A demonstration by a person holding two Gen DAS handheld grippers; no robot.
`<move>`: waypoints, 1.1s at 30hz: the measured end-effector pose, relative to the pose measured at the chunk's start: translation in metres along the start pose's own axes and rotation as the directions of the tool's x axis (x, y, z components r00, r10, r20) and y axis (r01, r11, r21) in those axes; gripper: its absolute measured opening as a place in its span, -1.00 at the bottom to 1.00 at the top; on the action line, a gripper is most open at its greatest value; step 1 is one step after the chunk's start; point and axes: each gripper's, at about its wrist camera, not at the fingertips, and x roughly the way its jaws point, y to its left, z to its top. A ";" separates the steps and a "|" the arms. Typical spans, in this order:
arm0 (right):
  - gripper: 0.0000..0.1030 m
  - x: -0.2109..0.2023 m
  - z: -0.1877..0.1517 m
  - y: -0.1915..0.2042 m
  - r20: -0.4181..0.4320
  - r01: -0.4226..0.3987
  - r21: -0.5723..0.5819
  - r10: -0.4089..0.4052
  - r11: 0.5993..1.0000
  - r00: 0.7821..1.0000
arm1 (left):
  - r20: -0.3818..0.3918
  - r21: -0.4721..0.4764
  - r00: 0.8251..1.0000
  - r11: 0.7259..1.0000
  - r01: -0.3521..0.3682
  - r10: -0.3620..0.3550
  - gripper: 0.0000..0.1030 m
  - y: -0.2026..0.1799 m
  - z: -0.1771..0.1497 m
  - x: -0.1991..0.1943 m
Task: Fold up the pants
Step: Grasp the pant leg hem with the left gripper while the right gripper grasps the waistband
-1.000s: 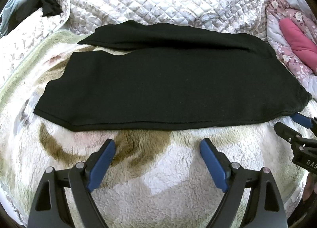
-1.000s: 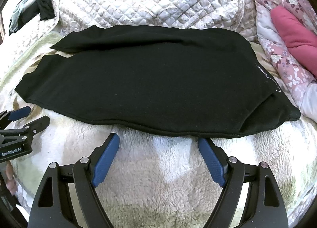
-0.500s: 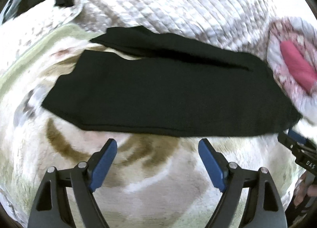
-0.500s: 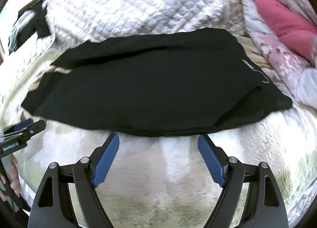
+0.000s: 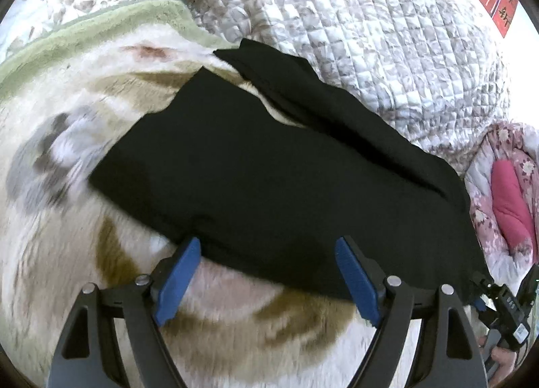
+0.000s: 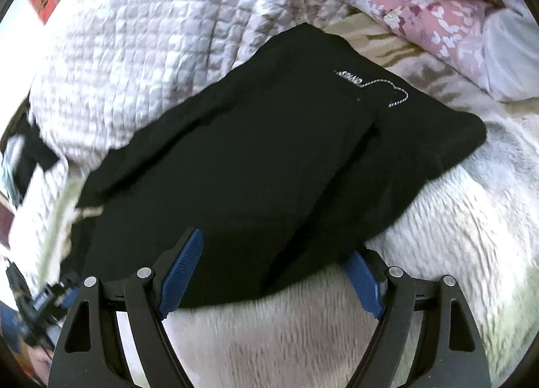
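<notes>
Both hand-held grippers (image 5: 269, 273) (image 6: 273, 270) astride pants (image 5: 276, 179) hem

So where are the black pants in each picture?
Left wrist view: the black pants run from the middle down to the lower right, their near edge between the open fingers of the left gripper.
Right wrist view: the black pants fill the middle, their near edge between the open fingers of the right gripper.
Shared landmark: the grey quilted cover behind the pants.
</notes>
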 end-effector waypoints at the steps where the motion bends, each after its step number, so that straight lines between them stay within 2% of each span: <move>1: 0.49 0.000 0.003 -0.001 0.013 -0.002 0.015 0.001 1.000 1.000 | 0.004 -0.005 1.000 1.000 -0.004 0.004 0.63 0.000 0.002 0.002; 3: 0.27 -0.001 0.012 -0.005 0.048 -0.004 0.049 0.001 0.999 0.999 | 0.016 -0.012 1.000 1.000 -0.009 0.009 0.62 0.000 0.006 0.004; 5: -0.06 -0.003 0.017 -0.010 0.070 0.018 0.073 -0.023 0.997 0.997 | 0.026 -0.016 1.000 1.000 -0.015 0.015 0.58 0.001 0.009 0.005; 6: -0.15 -0.004 0.020 -0.013 0.078 0.031 0.084 -0.038 0.996 0.996 | 0.030 -0.015 0.999 1.000 -0.022 0.022 0.45 0.002 0.011 0.006; 7: -0.34 -0.004 0.022 -0.017 0.084 0.049 0.096 -0.057 0.994 0.995 | 0.033 -0.017 0.999 0.999 -0.032 0.033 0.34 0.004 0.012 0.006; 8: -0.52 -0.004 0.023 -0.020 0.088 0.059 0.102 -0.068 0.993 0.994 | 0.036 -0.028 0.998 0.999 -0.045 0.046 0.06 0.006 0.014 0.007; 9: -0.59 -0.003 0.025 -0.024 0.088 0.066 0.110 -0.076 0.992 0.993 | 0.036 -0.043 0.998 0.998 -0.055 0.057 -0.22 0.009 0.017 0.008; 10: -0.70 -0.002 0.026 -0.026 0.088 0.066 0.117 -0.076 0.991 0.993 | 0.035 -0.056 0.997 0.996 -0.067 0.069 -0.39 0.013 0.019 0.010; 11: -0.76 -0.002 0.028 -0.027 0.087 0.063 0.123 -0.074 0.990 0.993 | 0.031 -0.069 0.996 0.994 -0.080 0.082 -0.67 0.017 0.022 0.012; 12: -0.80 -0.002 0.029 -0.027 0.087 0.064 0.121 -0.075 0.991 0.993 | 0.027 -0.083 0.996 0.993 -0.084 0.086 -0.87 0.021 0.024 0.013; 16: -0.89 -0.014 0.030 -0.025 0.109 0.034 0.117 -0.047 0.993 0.993 | 0.033 -0.096 0.995 0.991 -0.096 0.099 -0.94 0.025 0.028 0.005; 19: -0.90 -0.039 0.030 -0.020 0.129 -0.004 0.114 -0.011 0.994 0.992 | 0.070 -0.093 0.994 0.992 -0.082 0.089 -0.95 0.023 0.031 -0.021; 23: -0.90 -0.078 0.016 -0.014 0.137 -0.010 0.087 -0.002 0.996 0.991 | 0.116 -0.076 0.992 0.996 -0.049 0.058 -0.95 0.025 0.022 -0.065; 26: -0.90 -0.092 -0.003 -0.025 0.103 0.014 0.089 -0.024 0.996 0.994 | 0.118 -0.067 0.992 0.997 -0.025 0.033 -0.95 0.037 0.009 -0.084; 30: -0.90 -0.100 -0.027 -0.040 0.043 0.025 0.149 -0.032 0.989 0.999 | 0.068 -0.093 0.998 0.996 0.000 0.006 -0.95 0.052 -0.014 -0.096; 33: -0.90 -0.103 -0.039 -0.040 0.017 0.054 0.138 -0.057 0.989 0.998 | 0.076 -0.086 0.997 0.996 -0.026 0.032 -0.95 0.056 -0.028 -0.107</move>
